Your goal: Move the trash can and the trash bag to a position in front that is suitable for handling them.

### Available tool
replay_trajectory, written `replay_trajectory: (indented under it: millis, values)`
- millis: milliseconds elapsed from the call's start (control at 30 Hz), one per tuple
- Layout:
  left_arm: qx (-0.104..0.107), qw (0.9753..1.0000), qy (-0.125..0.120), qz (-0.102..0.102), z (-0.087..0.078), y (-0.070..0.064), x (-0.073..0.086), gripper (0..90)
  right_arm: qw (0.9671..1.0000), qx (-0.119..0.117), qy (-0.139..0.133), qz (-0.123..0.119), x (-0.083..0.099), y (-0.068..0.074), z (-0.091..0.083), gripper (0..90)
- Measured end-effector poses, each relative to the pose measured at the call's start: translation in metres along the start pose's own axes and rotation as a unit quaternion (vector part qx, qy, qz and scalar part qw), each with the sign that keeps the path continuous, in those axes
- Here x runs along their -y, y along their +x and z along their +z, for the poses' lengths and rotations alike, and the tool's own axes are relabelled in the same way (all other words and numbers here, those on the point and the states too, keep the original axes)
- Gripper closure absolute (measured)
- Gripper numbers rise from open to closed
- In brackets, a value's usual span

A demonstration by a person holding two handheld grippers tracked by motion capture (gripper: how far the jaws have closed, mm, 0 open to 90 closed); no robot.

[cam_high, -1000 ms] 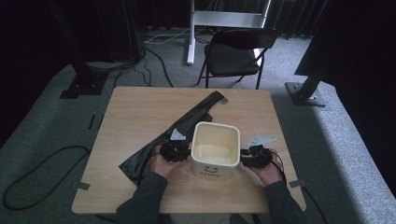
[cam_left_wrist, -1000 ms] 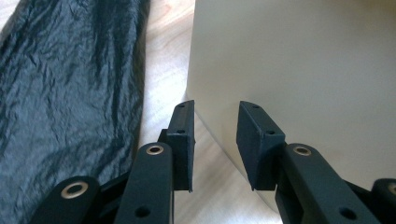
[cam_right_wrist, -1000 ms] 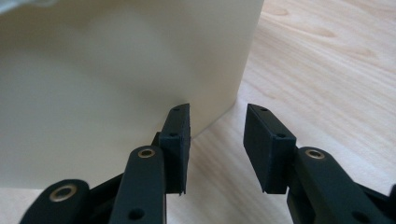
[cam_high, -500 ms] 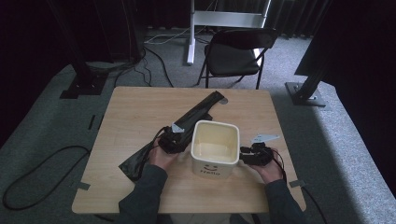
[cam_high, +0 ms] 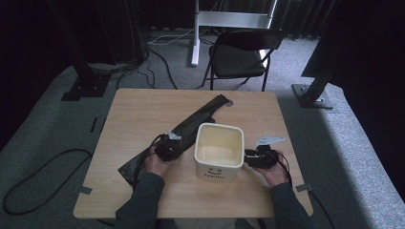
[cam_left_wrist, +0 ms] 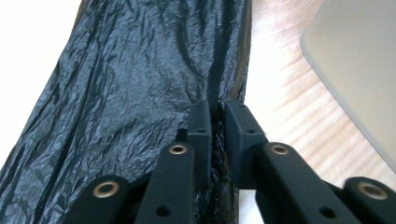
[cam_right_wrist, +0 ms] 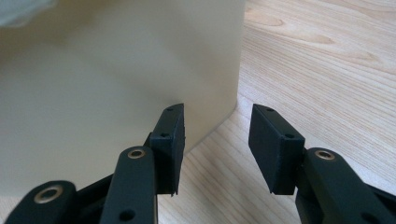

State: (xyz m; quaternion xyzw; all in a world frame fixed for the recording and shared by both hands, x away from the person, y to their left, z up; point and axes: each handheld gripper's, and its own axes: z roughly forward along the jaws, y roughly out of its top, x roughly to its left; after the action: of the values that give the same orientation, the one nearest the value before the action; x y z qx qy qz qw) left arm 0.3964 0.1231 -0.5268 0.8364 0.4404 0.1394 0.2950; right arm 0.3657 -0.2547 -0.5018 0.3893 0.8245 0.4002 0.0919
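A long black plastic bag lies flat and diagonal across the wooden table, running from the far middle toward the near left. My left gripper rests on it just left of the bin. In the left gripper view that gripper is shut on a raised fold of the bag. A cream square bin marked "Hello" stands upright and empty at the table's near middle. My right gripper is at the bin's right side. Up close, this gripper is open at the bin's corner, holding nothing.
A black folding chair stands beyond the table's far edge. Cables trail over the grey carpet at the left, and stand bases sit on either side. The bin wall is close on the right in the left gripper view.
My left gripper has drifted a little left, away from the bin, over the bag. The bin and the right gripper have hardly moved.
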Motion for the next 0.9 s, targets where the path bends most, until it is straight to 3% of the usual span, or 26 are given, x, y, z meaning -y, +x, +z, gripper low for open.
replay_trajectory:
  millis: [200, 700, 900]
  values:
    - [-0.001, 0.9997, -0.008, -0.023, -0.017, 0.002, 0.024, 83.6, 1.0000, 0.000, 0.000, -0.001, -0.002, 0.001, 0.002, 55.2]
    - [0.014, 0.9996, 0.001, -0.026, -0.041, -0.013, 0.053, 75.1, 1.0000, -0.006, -0.004, 0.006, -0.012, 0.002, 0.019, 55.2]
    - [0.028, 0.9987, -0.034, -0.025, -0.051, -0.026, 0.051, 63.5, 1.0000, -0.008, -0.003, -0.002, -0.014, 0.004, 0.022, 55.1]
